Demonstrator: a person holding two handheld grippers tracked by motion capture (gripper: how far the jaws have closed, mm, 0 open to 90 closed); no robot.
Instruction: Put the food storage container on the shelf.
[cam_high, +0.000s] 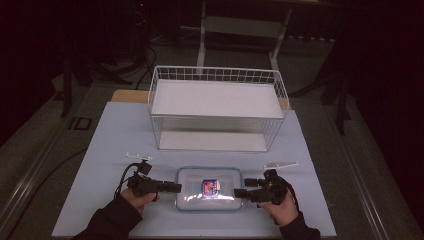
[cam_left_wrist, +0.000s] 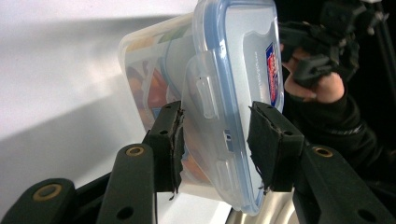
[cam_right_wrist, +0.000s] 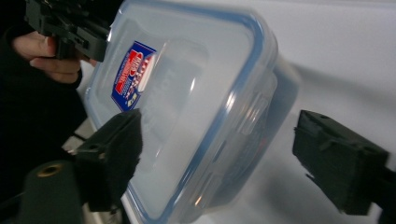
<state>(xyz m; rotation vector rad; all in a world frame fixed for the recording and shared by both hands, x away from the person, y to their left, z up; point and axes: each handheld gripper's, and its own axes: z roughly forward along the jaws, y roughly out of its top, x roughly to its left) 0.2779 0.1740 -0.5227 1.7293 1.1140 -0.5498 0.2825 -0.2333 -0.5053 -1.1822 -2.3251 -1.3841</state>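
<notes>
lidded food box (cam_high: 209, 195) clamped at its end by left hand-held gripper (cam_high: 175, 187); right hand-held gripper (cam_high: 239, 193) wide, straddling it

A clear rectangular plastic food box with a blue-rimmed snap lid (cam_high: 208, 195) lies flat on the pale blue tabletop (cam_high: 115, 150), near its front edge and about midway across. Behind the box, toward the far edge, stands a white wire basket with a white shelf panel (cam_high: 217, 107), well apart from the box. The left tongs (cam_high: 176, 187) sit at the box's left end, one jaw on each side of its edge (cam_left_wrist: 219, 140). The right tongs (cam_high: 239, 193) sit at the box's right end, the jaws straddling that corner (cam_right_wrist: 219, 140) with a gap on one side. Each hand lies just outside its tongs, near the tabletop's front edge.
</notes>
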